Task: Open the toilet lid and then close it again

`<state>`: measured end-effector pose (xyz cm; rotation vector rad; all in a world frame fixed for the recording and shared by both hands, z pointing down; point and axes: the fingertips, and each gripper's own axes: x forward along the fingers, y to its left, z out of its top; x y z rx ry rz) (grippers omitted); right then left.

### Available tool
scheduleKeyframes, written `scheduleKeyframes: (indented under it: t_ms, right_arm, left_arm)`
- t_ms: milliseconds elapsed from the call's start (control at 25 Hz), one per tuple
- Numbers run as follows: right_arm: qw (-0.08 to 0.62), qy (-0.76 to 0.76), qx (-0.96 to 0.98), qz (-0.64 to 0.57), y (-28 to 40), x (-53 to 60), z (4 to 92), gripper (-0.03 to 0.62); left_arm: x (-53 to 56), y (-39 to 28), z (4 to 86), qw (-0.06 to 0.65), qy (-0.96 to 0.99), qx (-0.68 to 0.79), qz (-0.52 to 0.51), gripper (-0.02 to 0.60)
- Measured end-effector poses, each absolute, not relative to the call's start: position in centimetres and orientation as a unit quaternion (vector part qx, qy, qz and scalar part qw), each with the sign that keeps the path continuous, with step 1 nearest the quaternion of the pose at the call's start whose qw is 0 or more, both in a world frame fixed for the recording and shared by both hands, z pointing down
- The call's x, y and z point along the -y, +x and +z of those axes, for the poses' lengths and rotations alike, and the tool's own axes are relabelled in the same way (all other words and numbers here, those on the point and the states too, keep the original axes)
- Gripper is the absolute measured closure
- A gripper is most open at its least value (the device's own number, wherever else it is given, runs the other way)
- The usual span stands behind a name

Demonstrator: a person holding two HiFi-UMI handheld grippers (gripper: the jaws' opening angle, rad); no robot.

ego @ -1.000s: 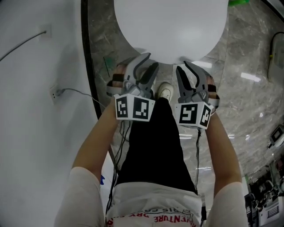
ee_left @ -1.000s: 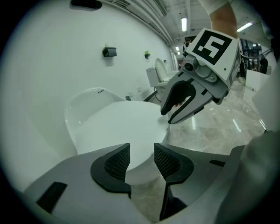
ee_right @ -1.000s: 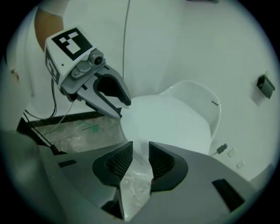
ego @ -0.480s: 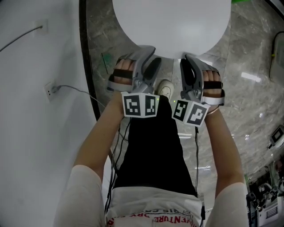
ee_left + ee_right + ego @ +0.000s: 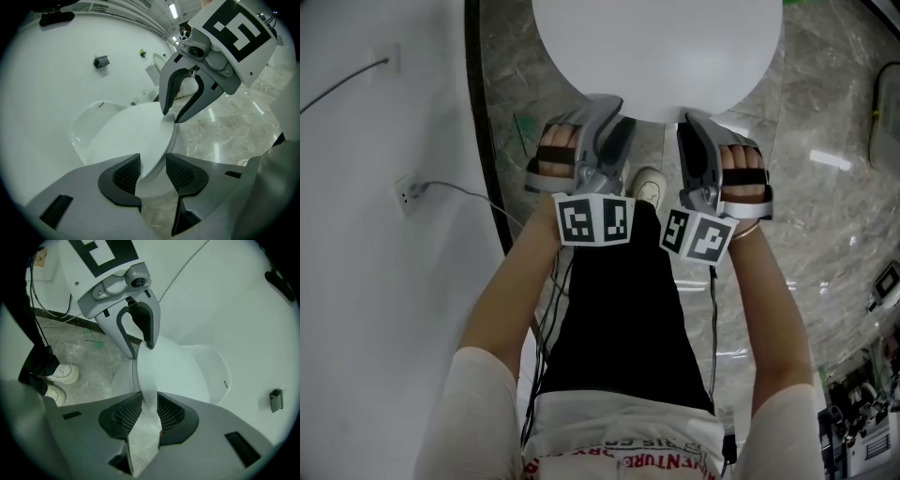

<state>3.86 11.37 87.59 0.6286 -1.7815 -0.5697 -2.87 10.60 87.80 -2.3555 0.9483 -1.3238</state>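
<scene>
Right gripper [image 5: 149, 411]: its jaws have just opened a little, yet both pads press on the near rim of the toilet lid [image 5: 656, 47], so it has hold of the lid.
Left gripper [image 5: 153, 171]: it is wide apart and has just been closing. The lid's rim passes between its pads with a gap showing on one side, so nothing is clamped.
Lid's place: it lies down over the toilet bowl [image 5: 89, 126] at the far side of the scene, with its near edge at both grippers' tips and the person's shoe [image 5: 649, 190] just below and nearer.
Slip risk: the rim looks thin and smooth. If the lift starts on the right pinch alone, the lid could probably slide out and drop back onto the bowl.
Twist risk: a one-sided pull would likely rack the lid on its hinge. The left jaws ought to bite first.
Overswing risk: swung up too fast, the lid may knock against the far wall.
Lid's look: a plain white oval with a matte, unmarked top. It is slim at the edge and appears rigid.
</scene>
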Motion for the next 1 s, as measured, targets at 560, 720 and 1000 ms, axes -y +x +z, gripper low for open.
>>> scheduleKeyframes:
  t_ms: [560, 720, 1000]
  right_arm:
    - [0.536, 0.272, 0.762, -0.240, 3.8, -10.7, 79.5, 0.514]
    - [0.528, 0.267, 0.765, -0.254, 4.2, -9.8, 75.7, 0.514]
    - [0.522, 0.269, 0.774, -0.236, 4.1, -7.4, 68.8, 0.516]
  left_arm:
    - [-9.6, -3.1, 80.2, 0.168, -0.803, -0.348, -0.453, 0.436]
    - [-8.5, -2.6, 76.4, 0.182, -0.797, -0.356, -0.453, 0.445]
    - [-6.3, -2.5, 69.2, 0.224, -0.782, -0.364, -0.454, 0.479]
